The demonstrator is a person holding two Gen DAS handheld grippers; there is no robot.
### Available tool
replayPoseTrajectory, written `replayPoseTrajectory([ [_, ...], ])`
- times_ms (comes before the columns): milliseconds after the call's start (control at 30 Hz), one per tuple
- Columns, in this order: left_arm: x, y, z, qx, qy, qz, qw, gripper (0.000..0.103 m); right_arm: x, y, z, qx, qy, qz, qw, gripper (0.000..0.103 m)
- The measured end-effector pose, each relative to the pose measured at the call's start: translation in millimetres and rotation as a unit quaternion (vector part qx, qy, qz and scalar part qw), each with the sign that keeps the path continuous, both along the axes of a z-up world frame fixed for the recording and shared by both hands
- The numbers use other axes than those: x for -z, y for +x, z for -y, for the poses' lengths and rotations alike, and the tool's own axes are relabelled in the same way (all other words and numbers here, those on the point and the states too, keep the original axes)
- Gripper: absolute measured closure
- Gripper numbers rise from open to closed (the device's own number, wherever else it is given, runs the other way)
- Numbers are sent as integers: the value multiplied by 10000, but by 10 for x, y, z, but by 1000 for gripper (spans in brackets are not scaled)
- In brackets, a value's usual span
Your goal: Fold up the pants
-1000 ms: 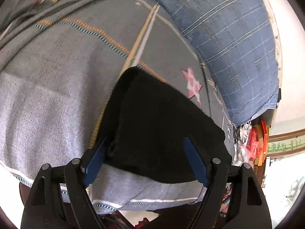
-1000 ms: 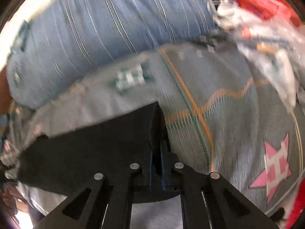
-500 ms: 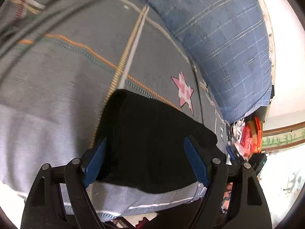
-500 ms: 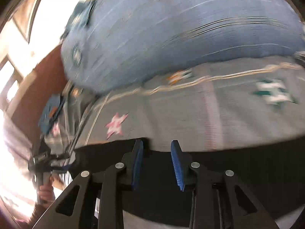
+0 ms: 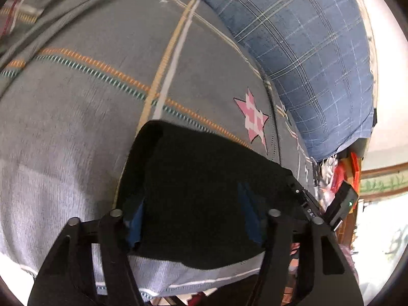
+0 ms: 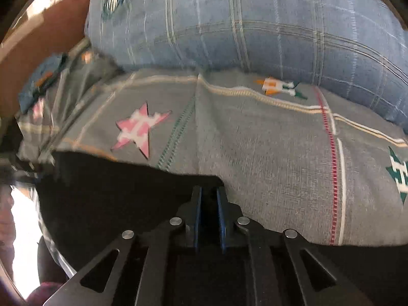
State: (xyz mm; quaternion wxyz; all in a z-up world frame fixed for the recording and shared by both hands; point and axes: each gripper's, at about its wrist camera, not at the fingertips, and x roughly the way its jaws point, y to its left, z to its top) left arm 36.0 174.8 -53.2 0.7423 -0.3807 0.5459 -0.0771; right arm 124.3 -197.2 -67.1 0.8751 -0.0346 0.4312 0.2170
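The black pants (image 5: 204,191) lie folded on a grey patterned bedspread (image 5: 76,102). My left gripper (image 5: 191,219) is open, its blue pads straddling the near end of the folded pants, one pad partly hidden by the cloth. In the right wrist view the pants (image 6: 114,199) spread to the left, and my right gripper (image 6: 209,204) is nearly shut, pinching the pants' right corner edge between its blue pads. The right gripper's body (image 5: 339,204) shows at the pants' far right corner in the left wrist view.
A large blue plaid pillow (image 5: 306,51) lies at the bed's head behind the pants; it also shows in the right wrist view (image 6: 255,20). A pink star (image 5: 252,117) marks the bedspread. Cluttered red and white items (image 5: 339,168) sit beyond the bed edge. A brown headboard (image 6: 38,38) stands at the left.
My right gripper released the pants, swung to their right corner and closed on the edge there. My left gripper stayed open over the pants and shifted slightly.
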Motion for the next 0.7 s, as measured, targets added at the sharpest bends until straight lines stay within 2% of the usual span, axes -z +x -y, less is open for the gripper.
replayPoseTrajectory([
  [100, -156, -254, -177, -163, -292, 268, 9991, 44, -219, -244, 171, 252, 605, 137, 9978, 87],
  [167, -240, -458, -267, -280, -390, 456, 9978, 41, -313, -487, 334, 176, 1311, 30, 9912, 86],
  [300, -188, -751, -215, -290, -896, 512, 9942, 36, -156, -799, 397, 166, 2000, -491, 9784, 80],
  [367, -105, -754, -83, -199, -1045, 419, 9934, 35, 37, -945, 416, 187, 2370, -900, 9672, 79],
  [500, -14, -629, 92, -41, -872, 227, 9959, 35, 362, -1068, 364, 186, 2980, -1607, 9408, 77],
  [533, 8, -579, 105, -48, -865, 197, 9960, 35, 416, -1070, 317, 191, 2989, -1694, 9389, 72],
  [700, 52, -413, 147, -134, -638, 87, 9978, 37, 554, -1000, 166, 299, 3268, -1898, 9254, 71],
])
